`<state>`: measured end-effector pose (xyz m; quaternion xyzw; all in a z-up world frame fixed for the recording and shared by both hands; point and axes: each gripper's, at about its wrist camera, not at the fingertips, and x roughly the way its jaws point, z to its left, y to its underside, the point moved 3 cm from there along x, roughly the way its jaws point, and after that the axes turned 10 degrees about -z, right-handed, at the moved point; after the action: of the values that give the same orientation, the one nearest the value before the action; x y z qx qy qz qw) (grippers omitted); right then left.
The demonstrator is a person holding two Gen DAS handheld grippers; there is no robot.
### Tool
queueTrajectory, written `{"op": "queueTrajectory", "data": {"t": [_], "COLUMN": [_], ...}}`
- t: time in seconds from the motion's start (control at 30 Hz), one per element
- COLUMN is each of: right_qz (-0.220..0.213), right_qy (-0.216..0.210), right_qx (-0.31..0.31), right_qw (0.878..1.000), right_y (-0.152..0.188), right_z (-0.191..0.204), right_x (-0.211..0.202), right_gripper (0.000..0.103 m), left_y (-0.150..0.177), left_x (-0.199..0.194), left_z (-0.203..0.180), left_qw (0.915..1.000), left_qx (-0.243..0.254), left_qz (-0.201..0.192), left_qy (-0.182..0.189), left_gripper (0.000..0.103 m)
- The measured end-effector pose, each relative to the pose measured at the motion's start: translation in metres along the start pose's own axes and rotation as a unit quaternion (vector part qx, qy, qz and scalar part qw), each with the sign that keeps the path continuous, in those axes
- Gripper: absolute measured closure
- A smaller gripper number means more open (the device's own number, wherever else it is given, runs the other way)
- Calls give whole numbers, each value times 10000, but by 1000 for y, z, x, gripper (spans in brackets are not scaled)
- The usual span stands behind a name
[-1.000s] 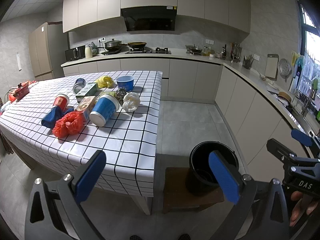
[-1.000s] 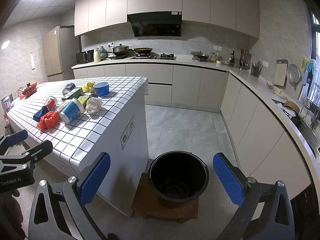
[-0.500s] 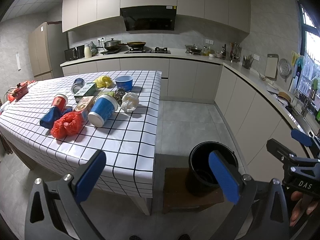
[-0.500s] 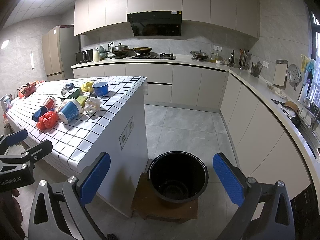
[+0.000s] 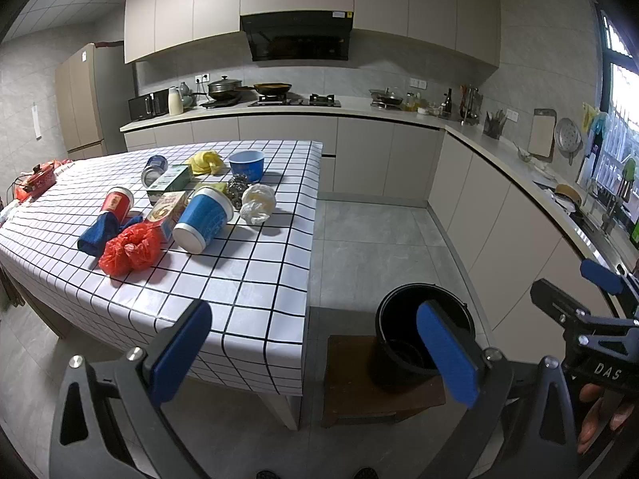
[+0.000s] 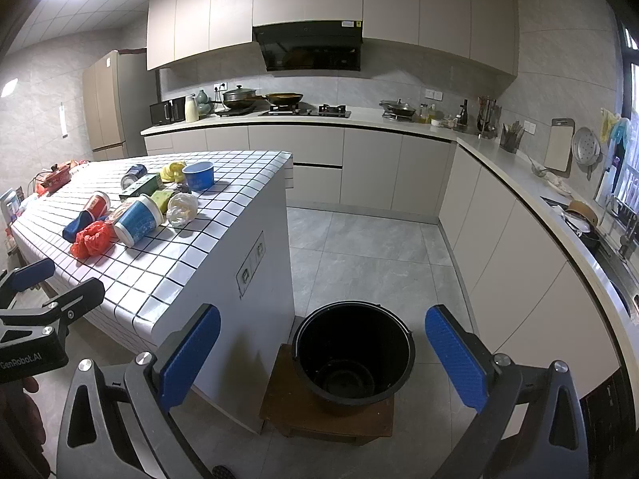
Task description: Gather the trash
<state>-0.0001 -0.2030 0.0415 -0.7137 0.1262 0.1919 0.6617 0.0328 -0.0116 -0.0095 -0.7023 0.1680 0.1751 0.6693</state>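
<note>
checked tablecloth point(image 5: 247, 279) under litter, grey kitchen, black bucket point(image 6: 353, 353), both tongs wide

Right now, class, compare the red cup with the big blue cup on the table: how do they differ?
The red cup is small and slim; the blue cup is much wider. The red cup lies against a blue cloth; the blue cup lies beside a white bag, with its white base facing the camera. Both lie tipped on the checked table.
</note>
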Motion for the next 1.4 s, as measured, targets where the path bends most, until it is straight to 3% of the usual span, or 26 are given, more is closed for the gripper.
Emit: {"op": "queueTrajectory", "data": {"t": [0.47, 0.87, 0.97, 1.1, 1.4], "right_qz": [71, 1, 63, 157, 52], "right_qy": [-31, -490, -666, -785, -1235], "right_qx": [-50, -356, -385, -434, -735], "right_qw": [10000, 9982, 9970, 9958, 9896], "right_y": [4, -3, -7, -15, -37], "right_z": [3, 34, 45, 60, 108], "right_x": [15, 61, 74, 92, 137], "right_gripper": [0, 0, 0, 0, 0], "left_y": [4, -1, -5, -12, -7], "left_x": [9, 30, 30, 26, 67], "left_z": [8, 47, 64, 91, 155], "left_qw": [9998, 9969, 9947, 9865, 9769], "left_qx": [-139, -443, -677, -950, -747], "left_qz": [-3, -76, -318, -840, -286], "left_qy": [-109, -650, -704, -1031, -1979], "left_gripper": [0, 0, 0, 0, 0]}}
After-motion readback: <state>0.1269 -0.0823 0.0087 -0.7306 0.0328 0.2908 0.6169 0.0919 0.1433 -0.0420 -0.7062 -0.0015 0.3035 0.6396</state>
